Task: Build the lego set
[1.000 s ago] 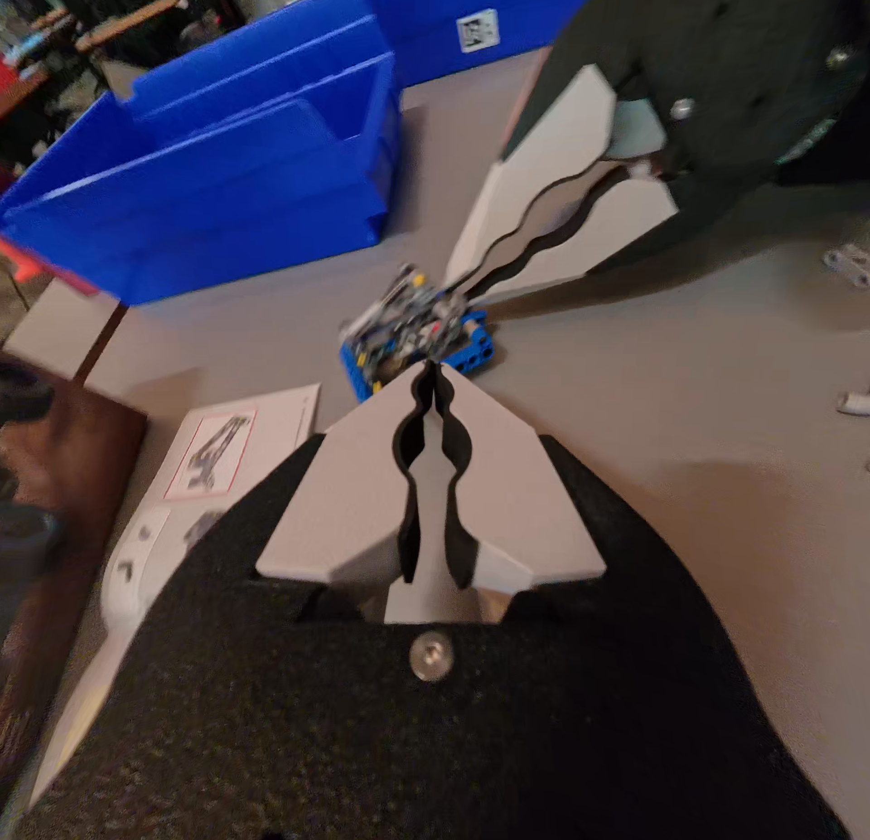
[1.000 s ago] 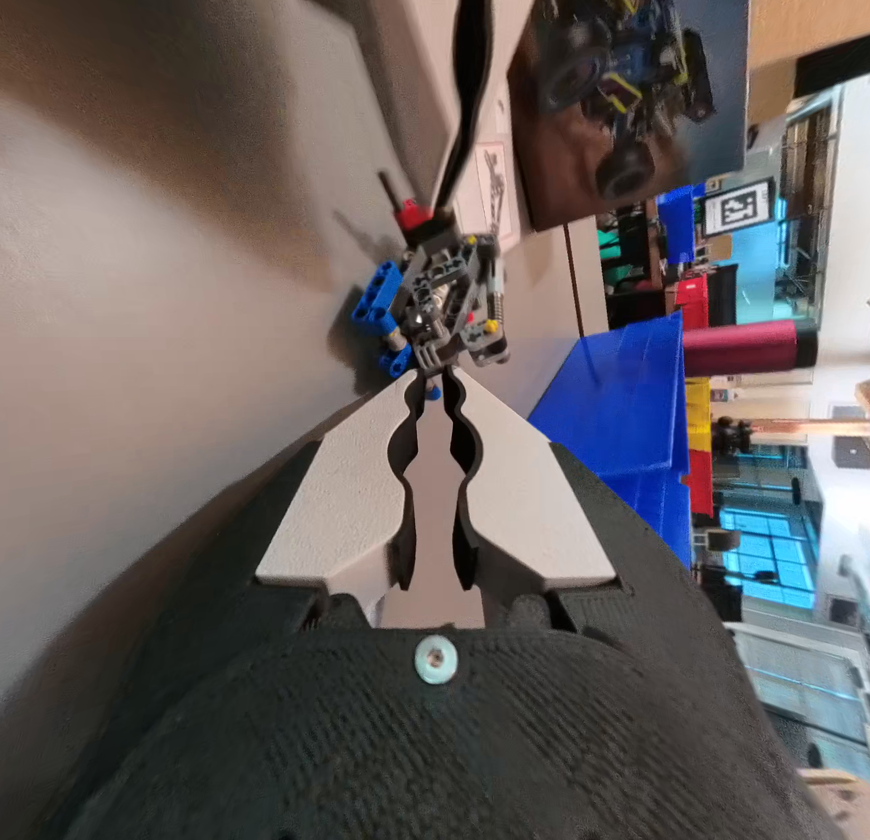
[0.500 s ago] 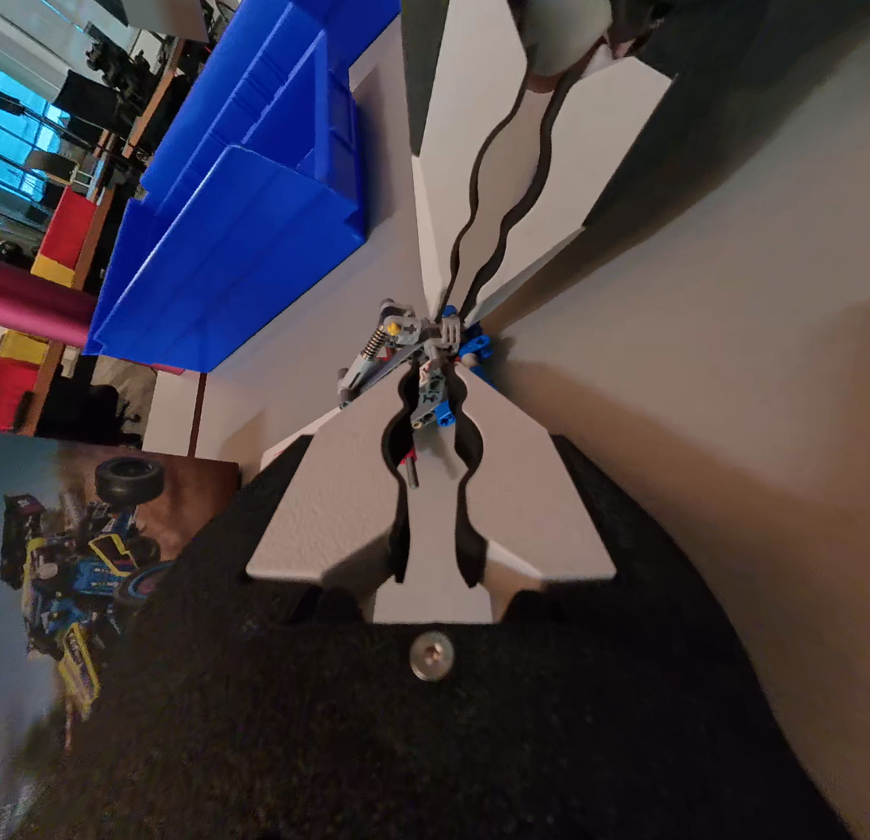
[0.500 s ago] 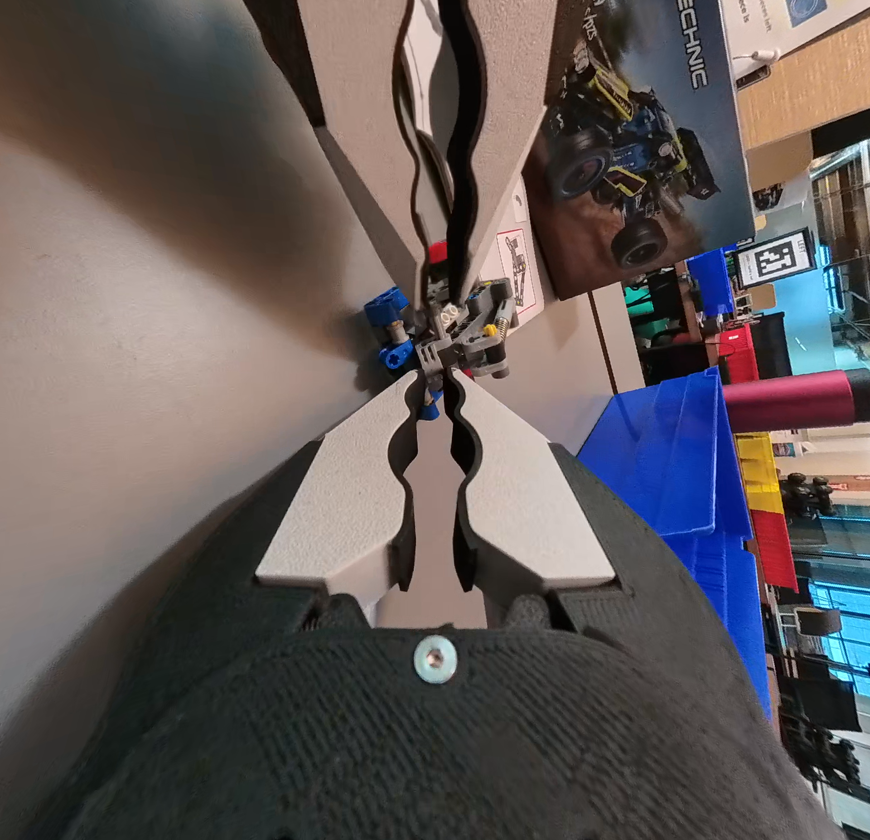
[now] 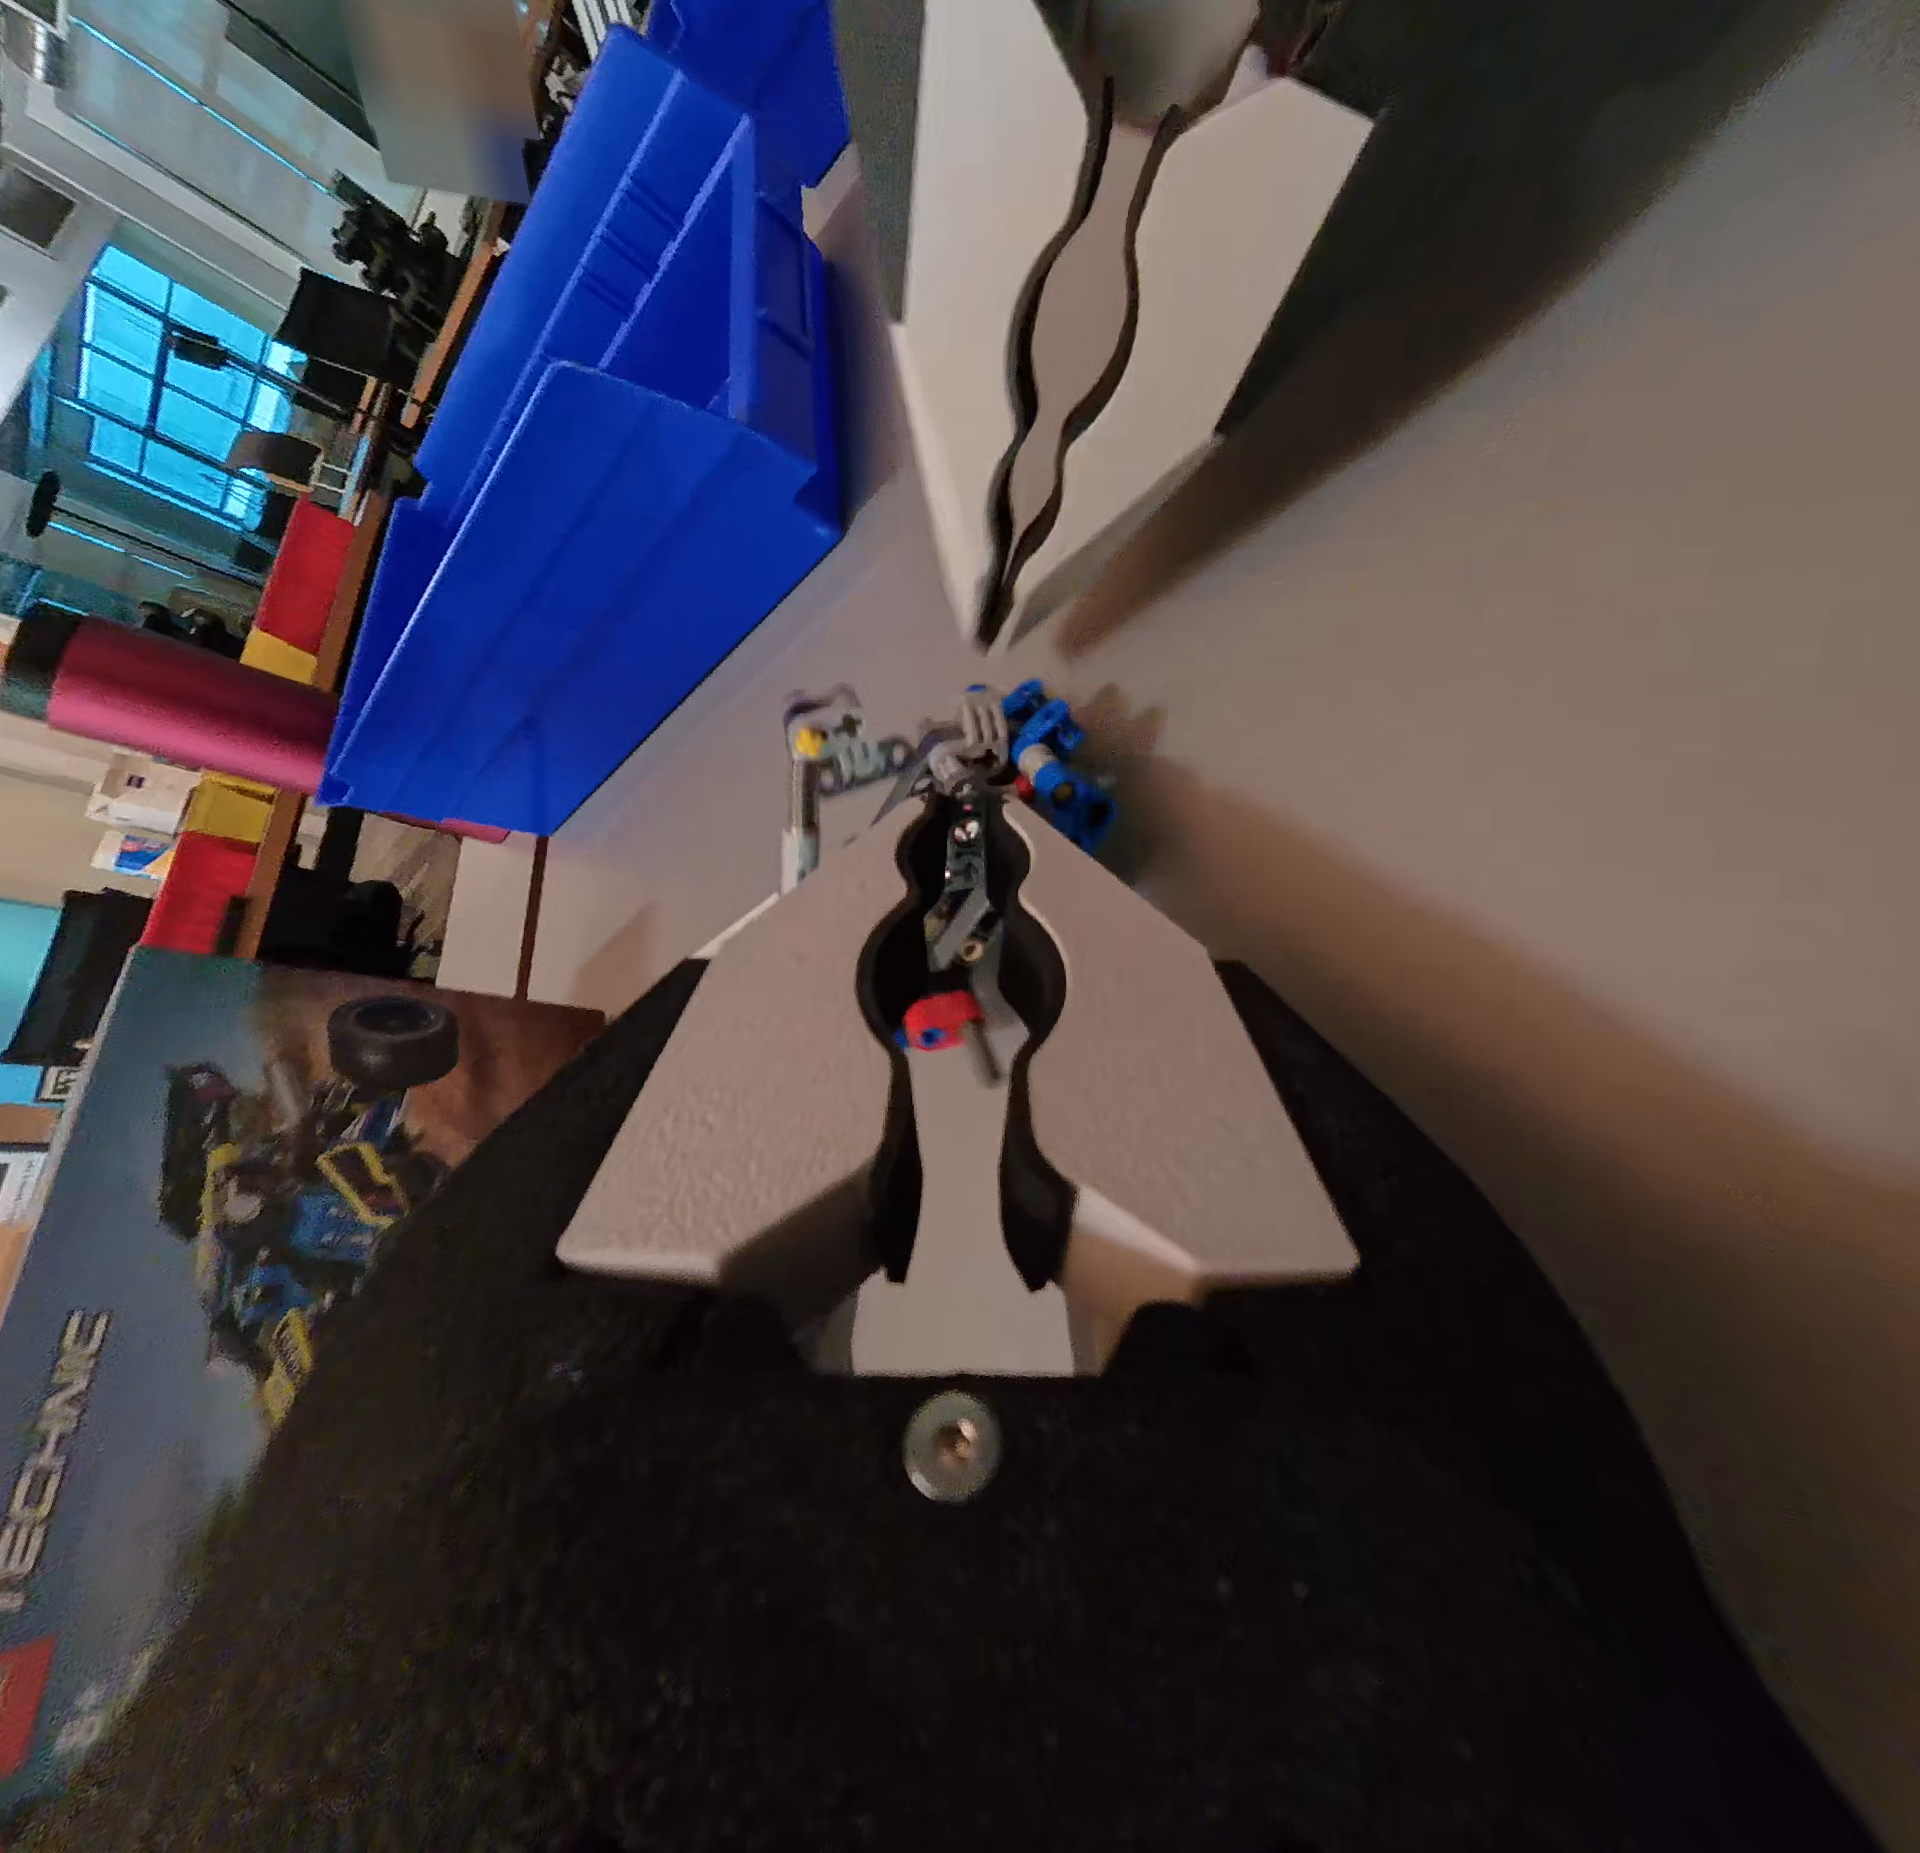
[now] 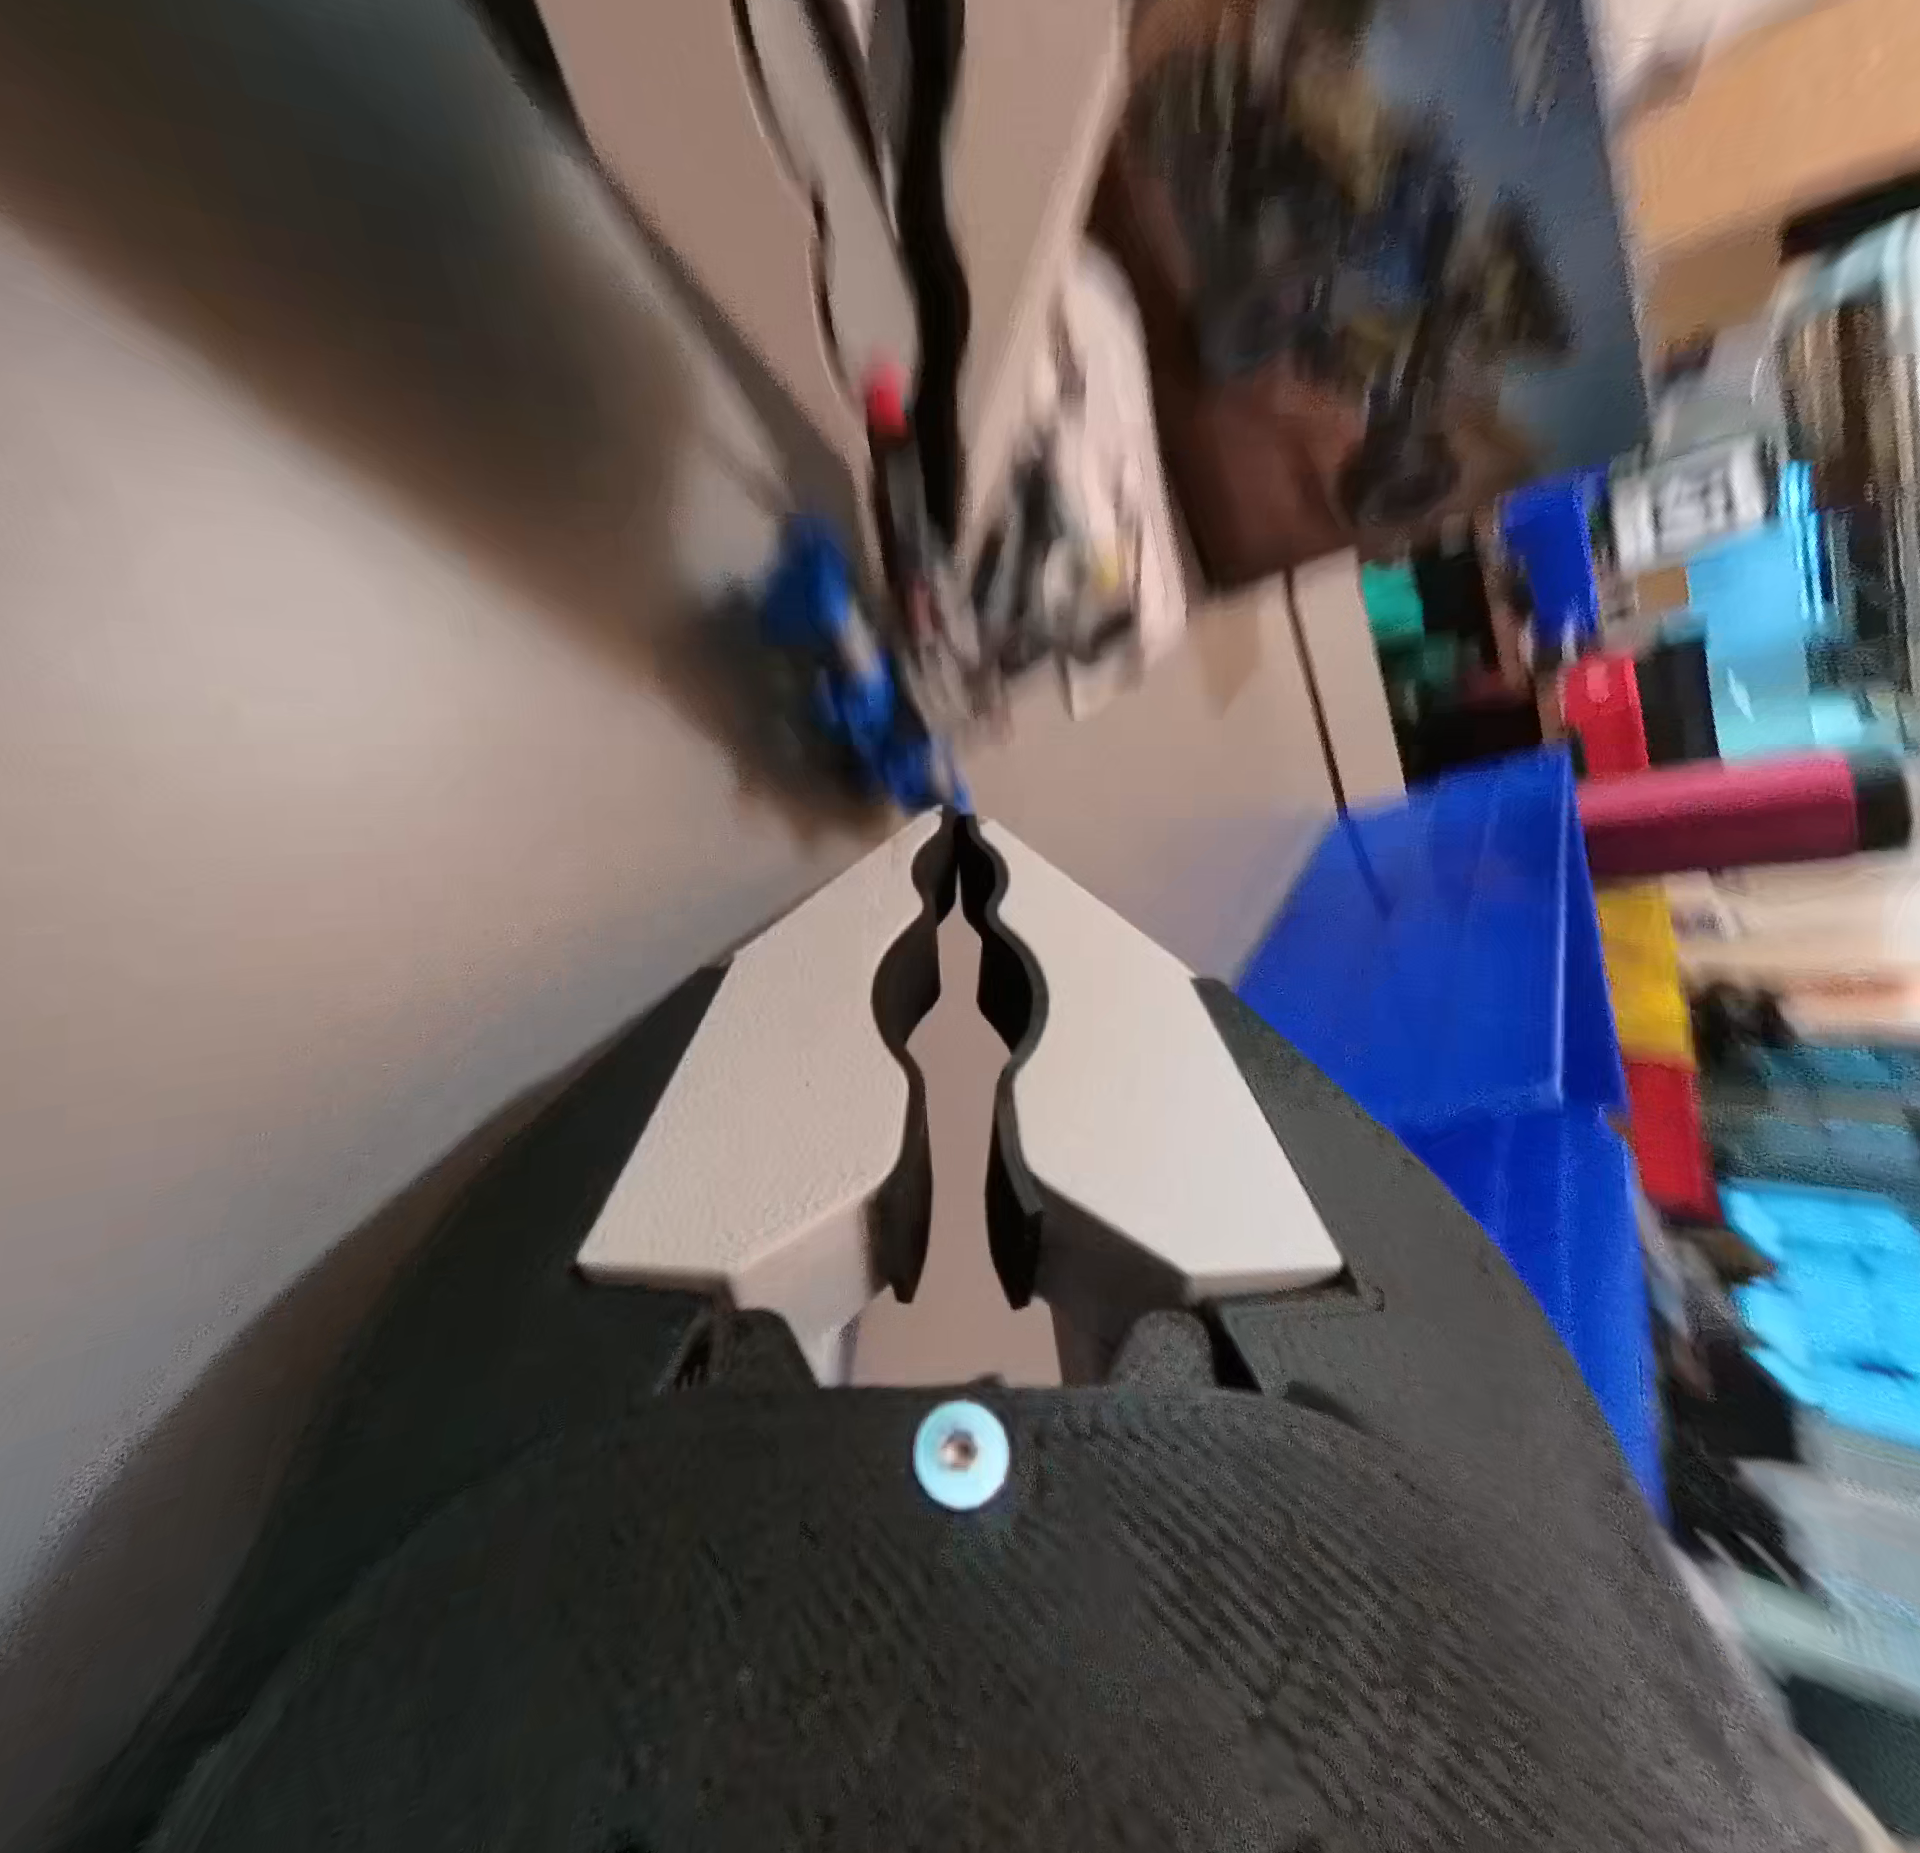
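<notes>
The left gripper (image 5: 961,827) has its jaws narrowed on a dark grey beam of a small grey, blue and red plastic brick assembly (image 5: 971,764), held just above the beige table (image 5: 1558,868). The right gripper (image 6: 954,816), jaws closed together and apparently empty, sits just short of the assembly's blue end. With one thin beam pinched, the assembly may pivot or snap apart. Blue plastic bins (image 5: 623,453) stand far left.

Your left gripper (image 5: 961,827) clamps the brick-built assembly (image 5: 961,868) over the grey table (image 5: 1507,660). The right gripper (image 5: 992,629) hangs just beyond it, fingertips together, beside blue bins (image 5: 623,453).
</notes>
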Demonstrator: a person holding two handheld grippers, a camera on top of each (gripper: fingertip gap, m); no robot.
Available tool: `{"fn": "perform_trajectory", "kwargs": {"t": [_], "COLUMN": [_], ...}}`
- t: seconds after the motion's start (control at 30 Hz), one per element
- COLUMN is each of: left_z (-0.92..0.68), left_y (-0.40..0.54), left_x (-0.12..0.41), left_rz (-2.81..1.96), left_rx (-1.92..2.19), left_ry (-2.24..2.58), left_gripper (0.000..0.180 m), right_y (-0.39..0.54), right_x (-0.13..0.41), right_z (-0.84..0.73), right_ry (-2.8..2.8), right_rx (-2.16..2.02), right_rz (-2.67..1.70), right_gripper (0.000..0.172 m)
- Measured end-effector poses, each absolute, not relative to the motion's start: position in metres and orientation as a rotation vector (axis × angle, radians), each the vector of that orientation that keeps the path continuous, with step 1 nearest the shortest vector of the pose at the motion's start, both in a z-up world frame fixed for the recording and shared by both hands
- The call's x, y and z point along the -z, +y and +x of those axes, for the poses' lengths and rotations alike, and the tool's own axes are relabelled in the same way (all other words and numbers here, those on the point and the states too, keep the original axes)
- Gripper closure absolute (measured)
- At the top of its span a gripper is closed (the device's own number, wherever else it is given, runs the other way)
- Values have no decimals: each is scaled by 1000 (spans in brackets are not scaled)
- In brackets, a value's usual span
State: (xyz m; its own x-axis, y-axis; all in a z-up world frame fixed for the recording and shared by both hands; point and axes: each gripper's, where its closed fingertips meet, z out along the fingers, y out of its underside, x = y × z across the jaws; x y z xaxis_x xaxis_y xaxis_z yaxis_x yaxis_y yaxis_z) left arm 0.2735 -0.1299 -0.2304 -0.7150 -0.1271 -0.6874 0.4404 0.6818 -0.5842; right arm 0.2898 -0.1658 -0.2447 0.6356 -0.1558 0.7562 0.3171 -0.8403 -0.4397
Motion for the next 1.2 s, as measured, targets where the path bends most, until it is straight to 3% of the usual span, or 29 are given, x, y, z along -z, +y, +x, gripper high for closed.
{"fn": "perform_trajectory", "kwargs": {"t": [0.07, 0.2, 0.27, 0.4, 0.53, 0.73, 1.07, 1.2], "left_z": [272, 272, 270, 269, 268, 265, 267, 268], "left_y": [-119, -119, -120, -118, -119, -121, -125, -125], "left_x": [229, 234, 234, 236, 236, 237, 231, 235], "left_rz": [194, 172, 214, 252, 260, 303, 109, 114], "left_rx": [1022, 1073, 1067, 1075, 1089, 1079, 1168, 1135], "left_ry": [2173, 2193, 2185, 2173, 2175, 2161, 2180, 2178], "left_gripper": [177, 177, 176, 177, 176, 176, 177, 177], "right_y": [-180, -142, -132, -136, -139, -135, -140, -139], "right_x": [257, 214, 216, 232, 239, 240, 228, 235], "right_z": [291, 276, 271, 266, 269, 269, 266, 273], "right_ry": [-108, -157, -234, -389, -431, -452, 270, 409], "right_rx": [1088, 1065, 1079, 1112, 1153, 1173, 461, 405], "right_rz": [-2343, -2127, -2108, -2210, -2266, -2264, -2124, -2114], "right_gripper": [172, 172, 158, 169, 158, 161, 155, 157]}}
